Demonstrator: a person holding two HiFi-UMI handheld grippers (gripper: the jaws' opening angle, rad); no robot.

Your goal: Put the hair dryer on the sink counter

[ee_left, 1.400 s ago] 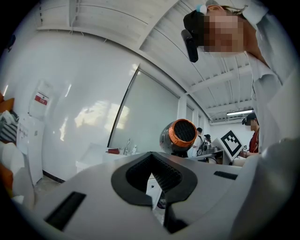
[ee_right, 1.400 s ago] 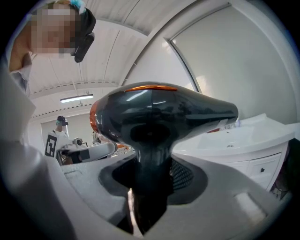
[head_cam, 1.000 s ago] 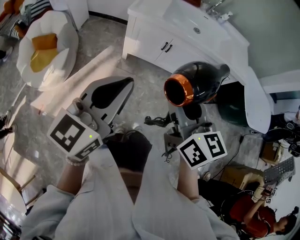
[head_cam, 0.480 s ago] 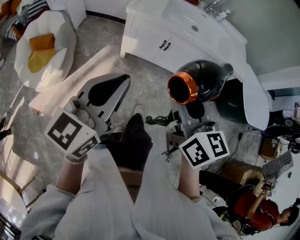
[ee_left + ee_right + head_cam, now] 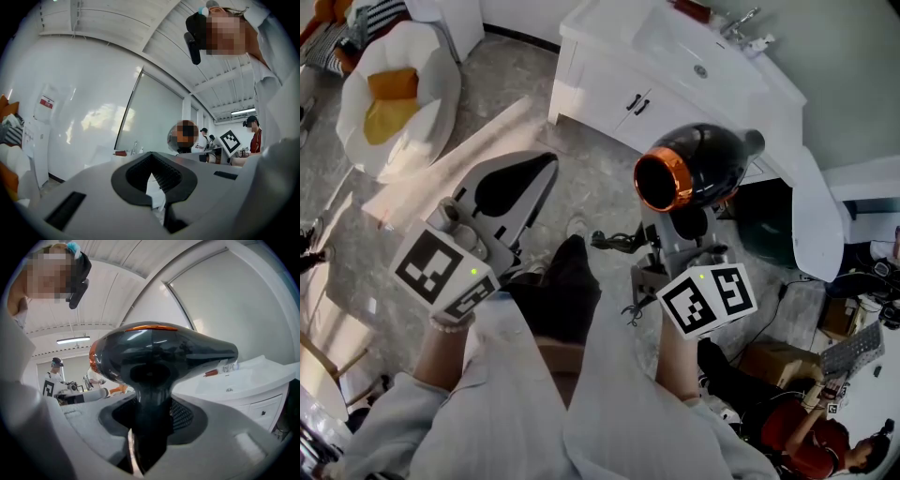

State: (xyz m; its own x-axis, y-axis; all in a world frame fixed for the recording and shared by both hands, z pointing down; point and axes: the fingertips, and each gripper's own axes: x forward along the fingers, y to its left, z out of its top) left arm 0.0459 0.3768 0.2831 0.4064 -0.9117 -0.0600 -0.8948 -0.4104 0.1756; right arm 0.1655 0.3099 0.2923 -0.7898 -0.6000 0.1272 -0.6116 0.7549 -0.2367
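My right gripper [image 5: 684, 225] is shut on the handle of a black hair dryer [image 5: 698, 173] with an orange ring round its mouth. It holds the dryer upright in the air, short of the white sink counter [image 5: 609, 28]. In the right gripper view the hair dryer [image 5: 159, 357] fills the middle, its handle clamped between the jaws of the right gripper [image 5: 152, 427], and the sink counter [image 5: 253, 376] lies beyond at the right. My left gripper [image 5: 546, 167] hangs over the floor at the left. In its own view the left gripper [image 5: 152, 178] is shut with nothing in it.
A faucet [image 5: 741, 19] and a red item [image 5: 694, 11] stand at the back of the counter, with cabinet doors [image 5: 619, 94] below. A dark bin [image 5: 773, 220] sits under the counter's right end. A white chair with orange cushions [image 5: 394, 94] is far left; a seated person [image 5: 811, 441] is lower right.
The hair dryer stays held in the right gripper at about the same place. The person's dark trouser leg has swung forward between the grippers, and the counter has shifted slightly in view.
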